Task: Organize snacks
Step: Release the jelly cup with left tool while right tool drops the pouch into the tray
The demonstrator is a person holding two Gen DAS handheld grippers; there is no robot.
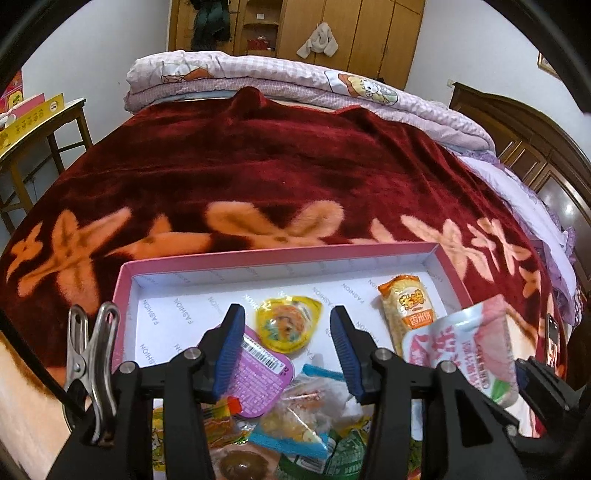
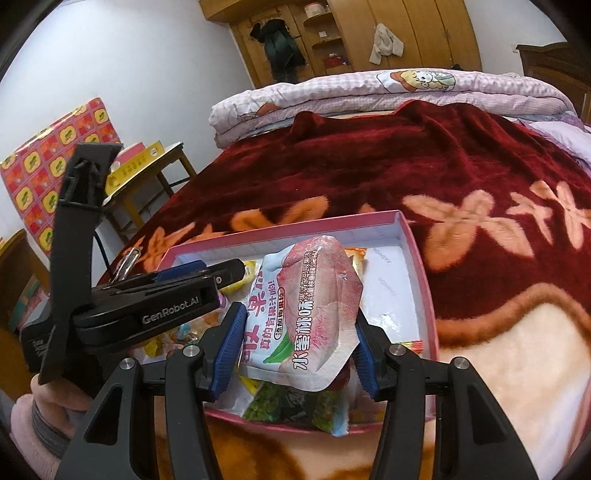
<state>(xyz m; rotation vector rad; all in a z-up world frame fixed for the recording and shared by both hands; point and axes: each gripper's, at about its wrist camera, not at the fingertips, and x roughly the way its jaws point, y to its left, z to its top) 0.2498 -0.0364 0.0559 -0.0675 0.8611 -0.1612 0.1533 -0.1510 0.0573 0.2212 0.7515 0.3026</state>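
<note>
The right gripper (image 2: 293,332) gripped a peach jelly pouch (image 2: 306,314) above the pink box (image 2: 421,266), seemingly mid-placement; the next move needed a bare spot ahead. The left gripper (image 1: 288,350) hung wide open, empty.

Your left wrist camera sits close above the near edge of the pink box (image 1: 123,275), facing across the bed toward the wardrobe (image 1: 354,29). Your right wrist camera looks from the box's near right, angled likewise. Both share the box.
</note>
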